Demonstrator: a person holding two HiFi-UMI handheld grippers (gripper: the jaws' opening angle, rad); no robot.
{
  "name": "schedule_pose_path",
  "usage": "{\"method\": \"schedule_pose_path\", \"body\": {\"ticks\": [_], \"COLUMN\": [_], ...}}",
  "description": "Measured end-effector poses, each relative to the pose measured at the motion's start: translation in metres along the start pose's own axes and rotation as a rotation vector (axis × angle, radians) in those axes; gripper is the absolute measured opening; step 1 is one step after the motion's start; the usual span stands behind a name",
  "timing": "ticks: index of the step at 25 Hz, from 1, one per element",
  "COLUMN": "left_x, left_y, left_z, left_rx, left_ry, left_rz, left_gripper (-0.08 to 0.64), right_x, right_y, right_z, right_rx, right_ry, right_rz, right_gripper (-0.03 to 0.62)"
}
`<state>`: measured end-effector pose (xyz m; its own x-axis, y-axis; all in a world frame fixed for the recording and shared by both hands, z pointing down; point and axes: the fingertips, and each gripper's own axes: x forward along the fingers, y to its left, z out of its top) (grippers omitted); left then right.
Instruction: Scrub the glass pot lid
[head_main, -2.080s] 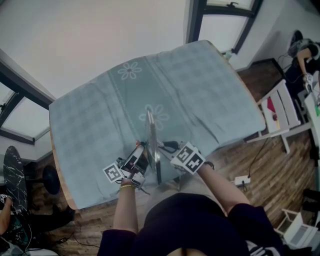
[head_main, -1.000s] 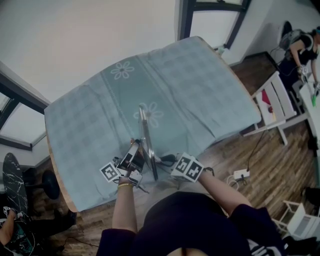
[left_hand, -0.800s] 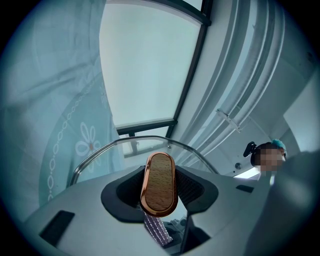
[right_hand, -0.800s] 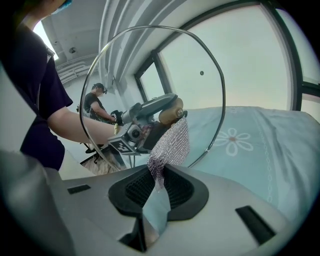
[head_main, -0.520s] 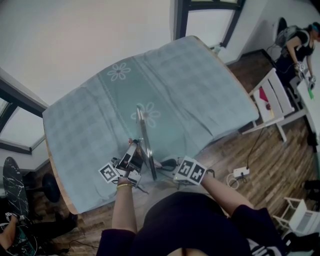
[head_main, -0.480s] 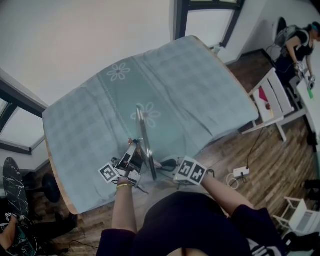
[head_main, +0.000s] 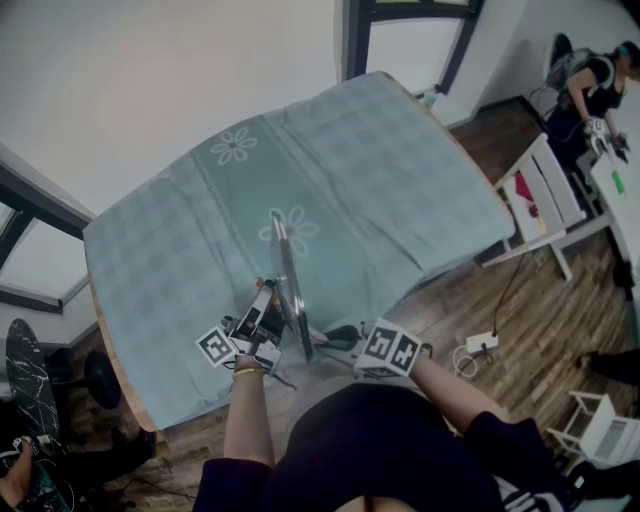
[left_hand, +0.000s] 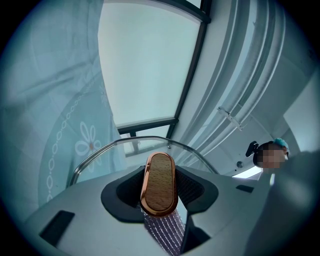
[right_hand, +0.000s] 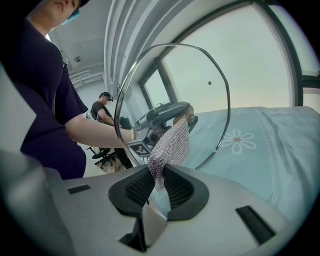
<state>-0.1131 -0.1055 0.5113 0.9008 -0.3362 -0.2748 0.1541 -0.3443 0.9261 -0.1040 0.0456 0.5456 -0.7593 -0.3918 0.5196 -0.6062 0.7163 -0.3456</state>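
Gripping the glass pot lid's (right_hand: 200, 85) wooden knob (left_hand: 160, 182), left gripper (head_main: 268, 312) jaws clamped; right gripper (right_hand: 159, 187) jaws pinch mesh scrubber (right_hand: 172, 142) against the lid.

Dark purple short-sleeved top (head_main: 380, 455); thin yellow wristband (head_main: 249, 372); black-and-white square-marker cubes (head_main: 222, 346) (head_main: 390, 349)

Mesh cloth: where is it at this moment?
In the right gripper view, the mesh cloth is pinched by the right gripper and lies against the middle of the upright glass lid.

Workroom: cloth-covered table (head_main: 400, 170), big windows (head_main: 410, 45).
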Motion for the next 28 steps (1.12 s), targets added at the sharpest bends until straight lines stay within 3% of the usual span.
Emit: {"method": "schedule_pose_path", "body": {"ticks": [17, 21, 28], "left_x": [0.014, 0.016, 0.017], "left_y": [-0.001, 0.000, -0.002], "left_z": [-0.007, 0.000, 0.019], "left_rx": [0.031, 0.079, 0.206], "left_ry": [0.025, 0.032, 0.052], "left_rz": [0.062, 0.116, 0.225], "left_gripper": [0.168, 0.167, 0.168], "right_x": [-0.031, -0.048, -0.079], "right_y": [0.005, -0.015, -0.066], "right_z": [-0.008, -0.012, -0.008], "right_rx": [-0.002, 0.037, 0.149], "right_ry": [-0.010, -0.030, -0.111], "right_rz": [-0.006, -0.061, -0.230], "right_gripper": [0.060, 0.060, 0.060]}}
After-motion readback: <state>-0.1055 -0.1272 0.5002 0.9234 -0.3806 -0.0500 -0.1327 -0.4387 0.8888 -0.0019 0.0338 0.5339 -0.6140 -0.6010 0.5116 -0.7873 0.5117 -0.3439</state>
